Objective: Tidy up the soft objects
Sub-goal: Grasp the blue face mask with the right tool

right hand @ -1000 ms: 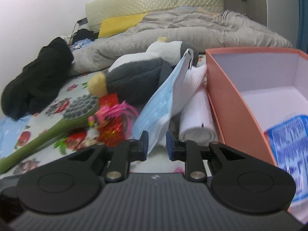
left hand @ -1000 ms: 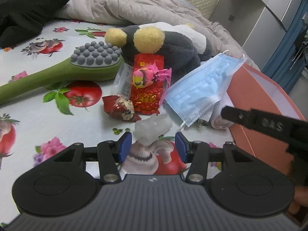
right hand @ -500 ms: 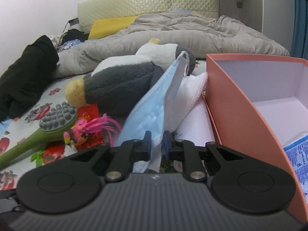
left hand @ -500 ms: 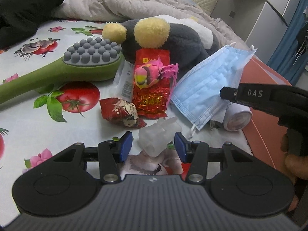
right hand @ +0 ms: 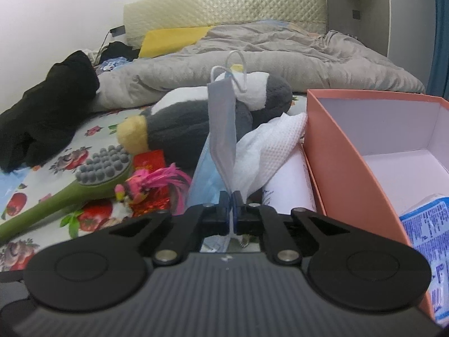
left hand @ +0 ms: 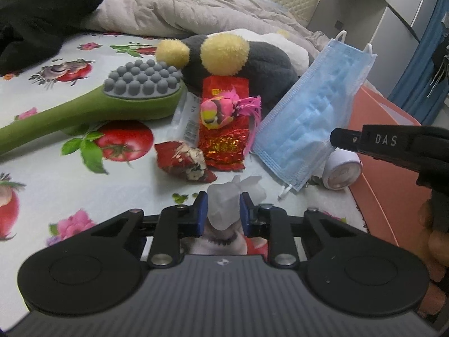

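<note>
While my left claw point(left hand: 223, 210) closes on the pale squishy toy point(left hand: 234, 199), my right claw point(right hand: 230, 206) is clamped on the blue face mask point(right hand: 221, 129).
A second ago the left jaws stood wide around the toy; now their blue pads touch its sides near the bed's front edge. The right jaws had a gap then; now they pinch the mask's lower edge, and it stands lifted beside the orange box point(right hand: 334, 151), in front of the plush penguin point(right hand: 179, 120).
</note>
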Demonstrator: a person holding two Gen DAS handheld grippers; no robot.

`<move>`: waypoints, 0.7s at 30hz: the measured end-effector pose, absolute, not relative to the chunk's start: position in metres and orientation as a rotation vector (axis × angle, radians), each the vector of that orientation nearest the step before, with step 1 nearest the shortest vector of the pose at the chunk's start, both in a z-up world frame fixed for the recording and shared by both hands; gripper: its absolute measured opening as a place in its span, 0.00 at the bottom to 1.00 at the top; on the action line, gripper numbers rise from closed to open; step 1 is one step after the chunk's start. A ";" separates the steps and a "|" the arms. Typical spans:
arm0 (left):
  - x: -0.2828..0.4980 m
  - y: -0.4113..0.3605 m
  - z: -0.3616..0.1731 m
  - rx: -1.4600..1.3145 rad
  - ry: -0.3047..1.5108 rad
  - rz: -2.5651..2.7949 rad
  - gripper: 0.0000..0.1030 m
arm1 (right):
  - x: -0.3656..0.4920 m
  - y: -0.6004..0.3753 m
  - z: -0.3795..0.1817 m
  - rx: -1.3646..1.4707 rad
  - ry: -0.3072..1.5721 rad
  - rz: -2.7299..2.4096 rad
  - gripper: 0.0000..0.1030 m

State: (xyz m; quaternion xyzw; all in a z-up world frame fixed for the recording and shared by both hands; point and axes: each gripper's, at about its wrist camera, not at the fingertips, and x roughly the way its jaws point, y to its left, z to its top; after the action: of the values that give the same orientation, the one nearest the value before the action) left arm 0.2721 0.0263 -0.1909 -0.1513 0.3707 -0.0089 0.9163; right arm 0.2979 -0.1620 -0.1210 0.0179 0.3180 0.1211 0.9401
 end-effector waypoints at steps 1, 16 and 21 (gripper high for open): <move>0.267 0.027 -0.189 -0.315 0.763 -0.014 0.27 | 0.294 -0.162 -0.119 0.039 0.648 0.250 0.05; 0.186 0.030 -0.159 -0.338 0.721 0.002 0.27 | 0.213 -0.162 -0.086 0.022 0.652 0.284 0.05; 0.165 0.031 -0.150 -0.341 0.705 0.006 0.27 | 0.187 -0.166 -0.078 0.024 0.665 0.295 0.04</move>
State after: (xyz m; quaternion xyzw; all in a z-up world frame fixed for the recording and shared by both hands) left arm 0.1651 0.0315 -0.1497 -0.1662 0.3435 0.0030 0.9243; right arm 0.1870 -0.1658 -0.0776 0.0119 0.3252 0.1440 0.9345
